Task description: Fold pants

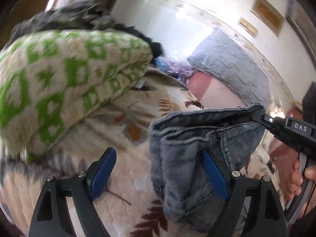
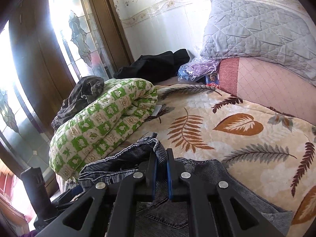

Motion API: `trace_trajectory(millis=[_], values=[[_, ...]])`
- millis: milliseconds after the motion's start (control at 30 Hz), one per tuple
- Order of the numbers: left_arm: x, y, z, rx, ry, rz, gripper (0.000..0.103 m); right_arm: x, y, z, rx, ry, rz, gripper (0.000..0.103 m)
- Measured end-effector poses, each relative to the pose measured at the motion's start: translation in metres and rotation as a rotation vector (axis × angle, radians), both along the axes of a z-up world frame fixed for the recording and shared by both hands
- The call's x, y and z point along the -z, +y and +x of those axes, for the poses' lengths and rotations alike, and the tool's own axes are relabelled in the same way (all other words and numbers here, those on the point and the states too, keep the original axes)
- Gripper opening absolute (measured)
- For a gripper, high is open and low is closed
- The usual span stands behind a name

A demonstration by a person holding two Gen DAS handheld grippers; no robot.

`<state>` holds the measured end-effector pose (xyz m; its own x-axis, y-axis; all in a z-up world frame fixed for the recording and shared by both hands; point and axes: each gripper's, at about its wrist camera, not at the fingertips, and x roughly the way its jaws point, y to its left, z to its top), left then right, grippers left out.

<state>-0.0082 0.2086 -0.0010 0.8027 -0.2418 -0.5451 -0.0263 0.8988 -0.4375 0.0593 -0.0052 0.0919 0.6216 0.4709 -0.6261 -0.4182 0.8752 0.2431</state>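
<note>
The pants are grey-blue denim jeans (image 1: pixel 189 142), lifted above a leaf-patterned blanket (image 1: pixel 126 130). In the left wrist view my left gripper (image 1: pixel 158 171) is open, its right blue pad against the hanging denim, nothing pinched between the pads. My right gripper (image 1: pixel 254 114) enters from the right and clamps the waistband's far corner. In the right wrist view the right gripper (image 2: pixel 162 158) is shut on a bunched fold of the jeans (image 2: pixel 138 156); the rest of the jeans lies below the fingers.
A rolled green-and-white quilt (image 2: pixel 102 126) lies left of the jeans. Dark clothes (image 2: pixel 156 63) and a plastic bag (image 2: pixel 197 67) sit at the back. A grey quilted pillow (image 2: pixel 256 27) leans on the wall. A wooden window frame (image 2: pixel 39 45) runs along the left.
</note>
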Motion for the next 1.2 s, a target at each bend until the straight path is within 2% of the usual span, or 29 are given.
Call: trace_trajectory(millis=[67, 133, 167, 200, 233, 300, 500, 600, 733, 867, 1000, 1100, 1200], values=[[-0.006, -0.006, 0.003, 0.072, -0.034, 0.015, 0.087, 0.000, -0.001, -0.001, 0.001, -0.002, -0.003, 0.008], [-0.012, -0.016, 0.003, 0.120, -0.077, 0.094, 0.075, 0.000, -0.004, -0.003, 0.000, -0.003, -0.004, 0.008], [-0.013, -0.017, 0.002, 0.141, -0.078, 0.096, 0.054, -0.001, -0.005, -0.004, 0.002, -0.006, -0.005, 0.008], [-0.011, -0.019, 0.003, 0.169, -0.072, 0.074, 0.042, -0.001, -0.007, -0.005, 0.004, -0.008, -0.003, 0.008], [-0.011, -0.021, 0.002, 0.184, -0.066, 0.049, 0.040, -0.001, -0.009, -0.005, 0.004, -0.006, 0.004, 0.008], [-0.014, -0.027, -0.003, 0.216, -0.084, 0.050, 0.021, -0.001, -0.013, -0.007, 0.009, -0.010, 0.006, 0.008], [-0.029, -0.068, -0.026, 0.307, -0.135, 0.120, 0.015, 0.000, -0.037, -0.015, 0.044, -0.028, 0.033, 0.008], [-0.039, -0.106, -0.036, 0.366, -0.152, 0.160, 0.015, -0.001, -0.063, -0.024, 0.073, -0.038, 0.049, 0.008], [-0.047, -0.178, -0.051, 0.512, -0.166, 0.207, 0.014, 0.001, -0.119, -0.035, 0.141, -0.042, 0.081, 0.008], [-0.036, -0.253, -0.058, 0.649, -0.139, 0.250, 0.014, 0.008, -0.181, -0.040, 0.214, -0.015, 0.142, 0.008], [-0.019, -0.311, -0.063, 0.739, -0.108, 0.295, 0.014, 0.026, -0.232, -0.045, 0.276, 0.012, 0.174, 0.008], [-0.007, -0.339, -0.064, 0.764, -0.100, 0.343, 0.014, 0.044, -0.266, -0.047, 0.320, 0.043, 0.215, 0.008], [0.001, -0.353, -0.063, 0.777, -0.080, 0.342, 0.014, 0.064, -0.293, -0.050, 0.360, 0.066, 0.248, 0.008]])
